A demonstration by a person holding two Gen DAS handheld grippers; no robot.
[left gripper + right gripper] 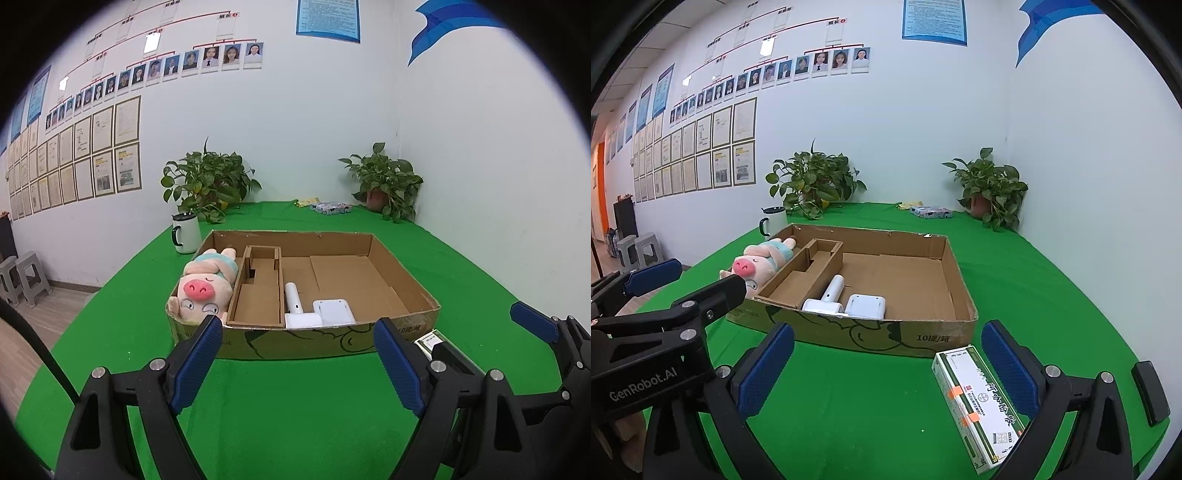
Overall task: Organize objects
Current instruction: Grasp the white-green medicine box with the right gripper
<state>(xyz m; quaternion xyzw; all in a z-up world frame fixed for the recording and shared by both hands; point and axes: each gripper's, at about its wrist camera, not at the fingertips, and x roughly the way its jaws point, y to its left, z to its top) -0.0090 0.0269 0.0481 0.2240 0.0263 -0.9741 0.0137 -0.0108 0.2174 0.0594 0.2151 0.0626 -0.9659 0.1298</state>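
A shallow cardboard box (325,341) (871,338) lies on the green table. Its left compartment holds a pink plush pig (203,288) (757,262). Its right part holds a white handheld device (297,308) (829,293) and a white block (332,312) (866,306). A white and green medicine box (979,402) lies on the cloth in front of the cardboard box, just left of my right gripper's right finger; part of it shows in the left wrist view (428,339). My left gripper (295,365) is open and empty, near the cardboard box's front wall. My right gripper (886,373) is open.
A white mug (184,232) (774,219) stands left of the cardboard box. Two potted plants (207,184) (388,184) stand at the back by the wall. A small patterned packet (330,207) (931,212) and a yellow item lie between them. Grey stools (22,277) stand on the floor at left.
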